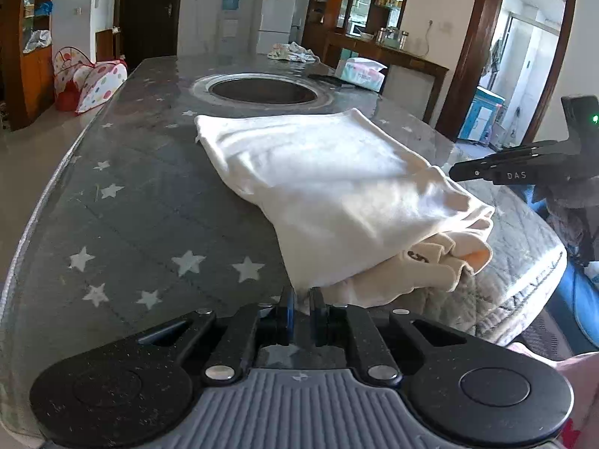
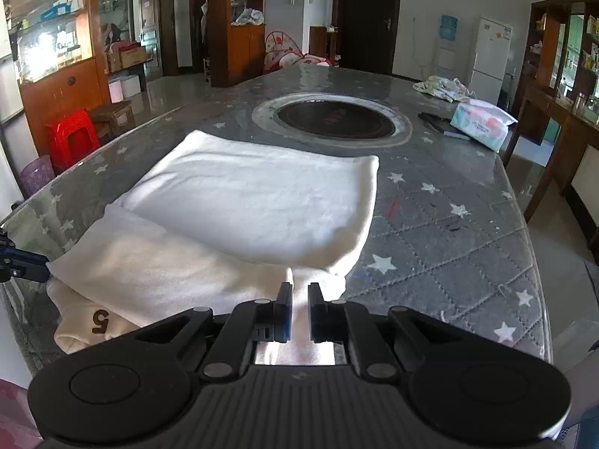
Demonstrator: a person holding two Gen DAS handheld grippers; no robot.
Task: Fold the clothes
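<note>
A white garment (image 1: 318, 179) lies folded on the grey star-patterned table cover (image 1: 149, 205), its near edge bunched in layers at the table's front. My left gripper (image 1: 303, 297) is shut on the near left corner of that edge. In the left wrist view my right gripper (image 1: 455, 174) shows from the side, its tip at the cloth's right fold. In the right wrist view the garment (image 2: 243, 202) spreads ahead, with a brown "5" (image 2: 100, 321) on a lower layer. My right gripper (image 2: 299, 299) is shut on a pinch of white cloth. The left gripper (image 2: 41, 265) shows at the far left edge.
A round dark hotplate (image 2: 333, 119) is set into the table behind the garment. Beyond it lie a tissue pack (image 2: 481, 121), a dark flat object (image 2: 441, 121) and a crumpled cloth (image 2: 443, 88). A red stool (image 2: 73, 134) stands left of the table.
</note>
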